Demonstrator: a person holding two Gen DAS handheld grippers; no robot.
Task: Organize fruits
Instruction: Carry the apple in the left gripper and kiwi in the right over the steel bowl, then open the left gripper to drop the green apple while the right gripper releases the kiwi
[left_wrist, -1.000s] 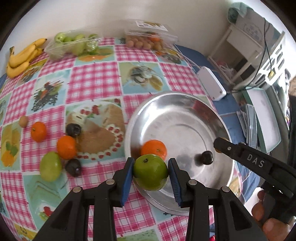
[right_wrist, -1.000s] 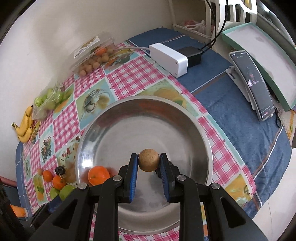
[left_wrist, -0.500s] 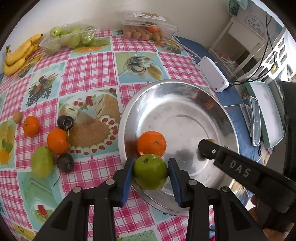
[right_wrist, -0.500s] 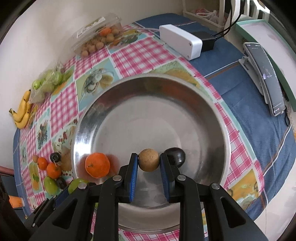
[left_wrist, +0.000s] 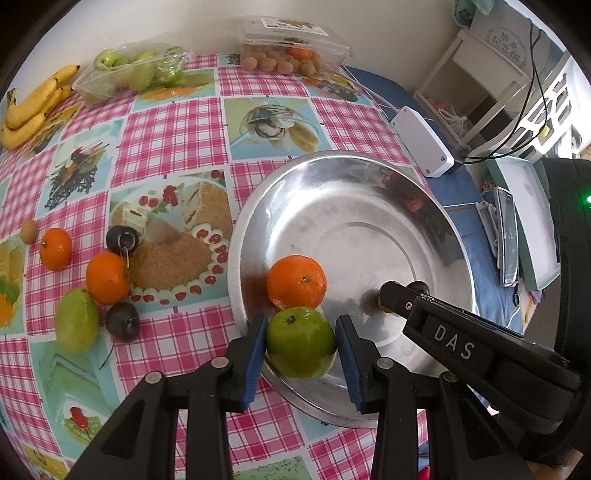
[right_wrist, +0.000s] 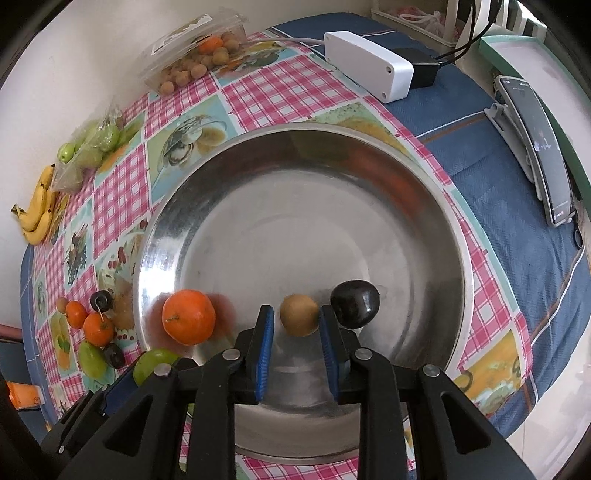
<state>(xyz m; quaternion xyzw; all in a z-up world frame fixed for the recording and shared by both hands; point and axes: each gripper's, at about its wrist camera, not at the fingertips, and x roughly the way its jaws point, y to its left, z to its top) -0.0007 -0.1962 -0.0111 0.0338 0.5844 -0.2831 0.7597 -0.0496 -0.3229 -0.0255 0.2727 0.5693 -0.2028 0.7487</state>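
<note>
Left gripper (left_wrist: 300, 345): blue pads clamped on both sides of a green apple (left_wrist: 301, 341), held over the near rim of the steel bowl (left_wrist: 332, 184). Right gripper (right_wrist: 297, 332): jaws narrow, a small tan round fruit (right_wrist: 298, 315) between the pads; the right pad touches it, a thin gap shows at the left pad, so a firm grip cannot be confirmed. The fruit sits low in the bowl, at or just above its floor.

Inside the bowl: 1 mandarin (left_wrist: 296, 282) just beyond the apple, near the left wall; 1 dark plum (right_wrist: 354, 304) touching the outer side of the right gripper's right finger.

On the tablecloth (left_wrist: 173, 125) left of the bowl, a loose cluster: 2 mandarins (left_wrist: 108, 277), 2 dark plums (left_wrist: 122, 322), 1 pale green fruit (left_wrist: 77, 320), and 1 small tan fruit (left_wrist: 28, 231) set a little apart at the far left.

Far edge of the table by the wall: a bunch of bananas (left_wrist: 33, 107), a clear tray of green fruit (left_wrist: 129, 74), a clear lidded box of small tan fruits (left_wrist: 291, 55) with 1 orange one among them.

Right of the bowl on blue cloth: a white box (right_wrist: 367, 75) with a black adapter (right_wrist: 421, 72) beside it, and a phone on a stand (right_wrist: 537, 147).
</note>
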